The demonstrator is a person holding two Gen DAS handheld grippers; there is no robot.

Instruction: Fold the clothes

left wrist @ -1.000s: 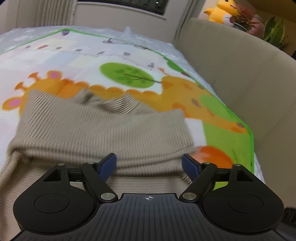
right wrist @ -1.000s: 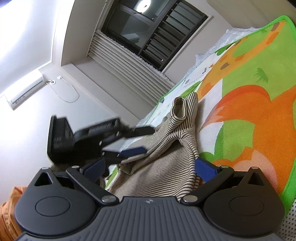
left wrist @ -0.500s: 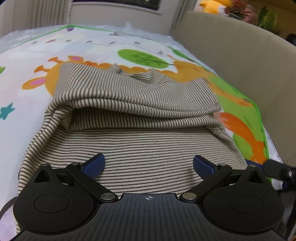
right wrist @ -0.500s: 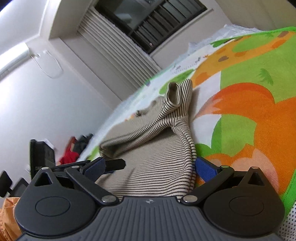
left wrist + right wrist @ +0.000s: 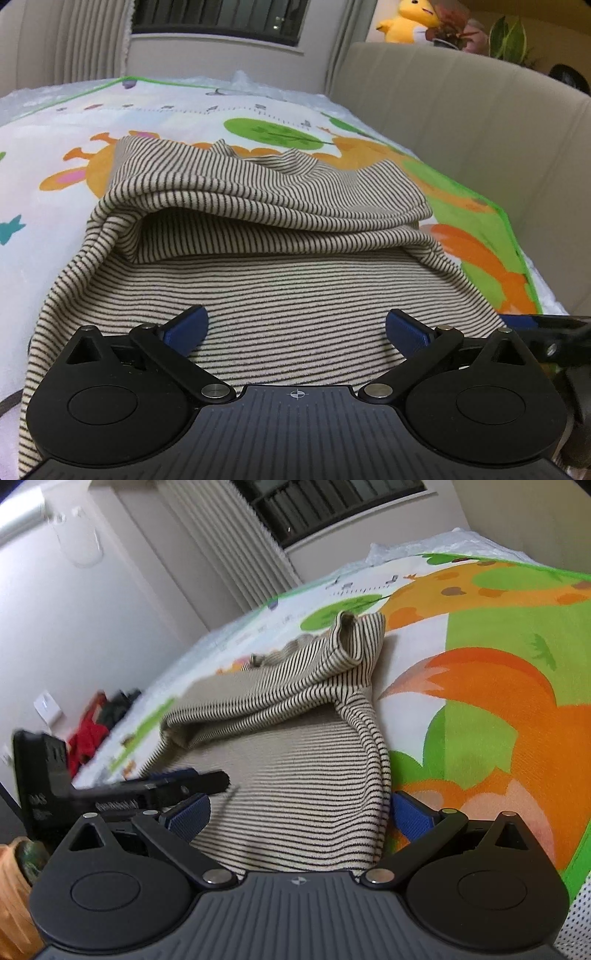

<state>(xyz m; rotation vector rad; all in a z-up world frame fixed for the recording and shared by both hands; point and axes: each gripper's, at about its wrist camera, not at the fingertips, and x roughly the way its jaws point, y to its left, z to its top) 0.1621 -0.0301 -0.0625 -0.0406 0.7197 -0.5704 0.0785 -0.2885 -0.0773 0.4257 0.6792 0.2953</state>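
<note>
Left gripper (image 5: 295,328): jaws spread wide, blue fingertips (image 5: 186,328) at lower left and lower right of its frame, nothing clamped between them. Right gripper (image 5: 299,814): jaws likewise spread wide, blue fingertips (image 5: 410,814) low in its frame. In the right wrist view, the left gripper appears at left of frame, side-on.

So a second ago the left gripper (image 5: 294,328) was right up against the striped top (image 5: 266,258); since then it's backed off toward 6 o'clock with jaws spread wider, and the right gripper (image 5: 300,812) tilted down off the wall view.
</note>
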